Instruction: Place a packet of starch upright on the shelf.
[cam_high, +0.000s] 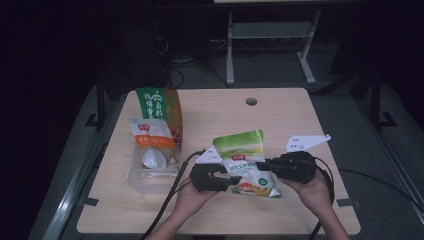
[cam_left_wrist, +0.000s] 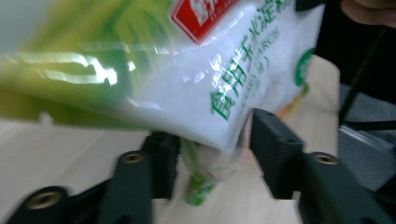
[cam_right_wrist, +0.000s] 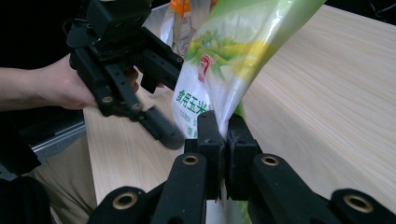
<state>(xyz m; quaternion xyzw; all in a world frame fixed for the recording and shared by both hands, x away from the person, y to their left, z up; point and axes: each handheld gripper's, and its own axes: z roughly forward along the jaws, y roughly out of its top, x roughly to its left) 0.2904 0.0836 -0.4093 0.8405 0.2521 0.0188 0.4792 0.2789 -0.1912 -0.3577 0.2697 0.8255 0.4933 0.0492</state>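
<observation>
Two black claws: left claw (cam_high: 227, 181), right claw (cam_high: 262, 167). Blocky matte-black housings, each topped by a pale three-cornered plate with small dark marks. Black cables trailing from both toward the worktop's near edge. Jaws flat, square-ended, black, on angular link arms with brass-coloured round inserts at the pivots. Bare forearms, no sleeves at the wrists. Khaki trousers in the right gripper view.
</observation>
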